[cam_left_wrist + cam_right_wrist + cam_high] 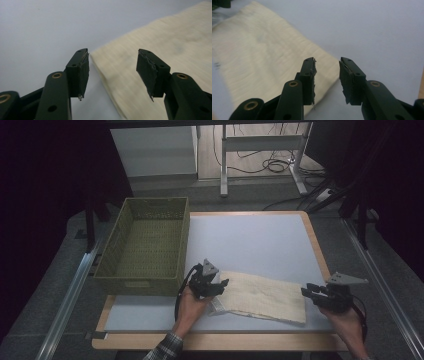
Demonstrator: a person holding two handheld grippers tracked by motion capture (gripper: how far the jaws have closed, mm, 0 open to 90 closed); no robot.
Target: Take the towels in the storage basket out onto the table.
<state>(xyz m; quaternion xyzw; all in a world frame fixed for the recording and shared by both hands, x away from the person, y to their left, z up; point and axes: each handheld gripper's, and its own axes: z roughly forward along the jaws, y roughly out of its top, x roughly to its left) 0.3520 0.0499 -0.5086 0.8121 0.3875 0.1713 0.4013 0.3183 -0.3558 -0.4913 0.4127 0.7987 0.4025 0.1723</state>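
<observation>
Left gripper [113, 72]: nearest the lens in its own view, its two black jaws stood apart with nothing between them; the pads hung just above the near corner of the cloth, touching none of it.
Right gripper [327, 80]: its jaws stood apart too, by a narrower gap, empty, poised over the opposite end of the cloth, whose corner lay below and just beyond the pads.
Folded cloth [262, 295]: a cream, ribbed towel lay flat as a long rectangle on the front part of the table, between the two hands; its even edges suggested a fold laid down and let go.
Hands: the left hand [190, 306] held its gripper at the cloth's left end and the right hand [345, 320] just off its right end, one tool to each end, likely so the cloth could be handled evenly.
Basket [145, 275]: an olive woven bin, empty, stood at the table's left edge, just beside the left gripper; probably where the cloth would go.
Table [250, 240]: a pale grey top with a wooden rim, bare behind the cloth.
</observation>
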